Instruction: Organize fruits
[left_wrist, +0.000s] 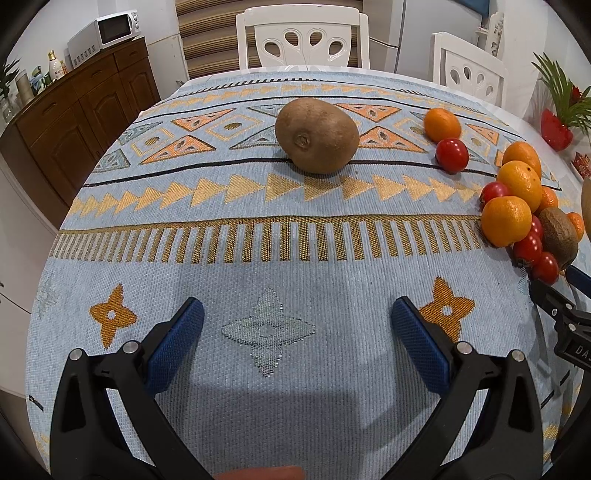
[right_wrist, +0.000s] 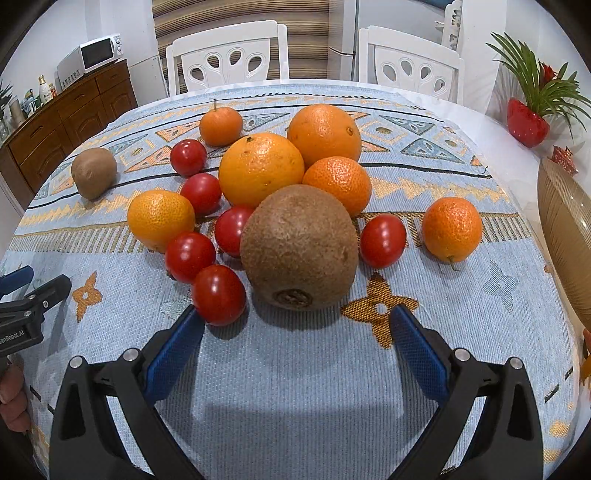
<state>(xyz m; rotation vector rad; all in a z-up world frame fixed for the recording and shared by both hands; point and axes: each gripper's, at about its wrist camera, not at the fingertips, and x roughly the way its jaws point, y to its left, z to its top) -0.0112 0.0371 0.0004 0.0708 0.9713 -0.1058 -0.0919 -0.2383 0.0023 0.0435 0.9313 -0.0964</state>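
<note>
fruits lie loose on the patterned tablecloth (right_wrist: 295, 369). the two oranges (right_wrist: 261, 168) look heaviest, firm and round, with no long axis. the near kiwi (right_wrist: 299, 247), just ahead of the spread, empty right gripper (right_wrist: 295, 332), seems soft; best pinched across its middle, stem end toward the camera. the tomatoes (right_wrist: 218, 294) look slick and fragile. the left gripper (left_wrist: 295, 325), also spread and empty, faces a lone kiwi (left_wrist: 317, 136).

The tablecloth (right_wrist: 295, 369) is coarse woven cloth, matt. Tomatoes (right_wrist: 218, 294) shine glossy; the big kiwi (right_wrist: 299, 251) looks dull, fuzzy. The ribbed bowl (right_wrist: 569, 229) seems glass, perhaps plastic.
</note>
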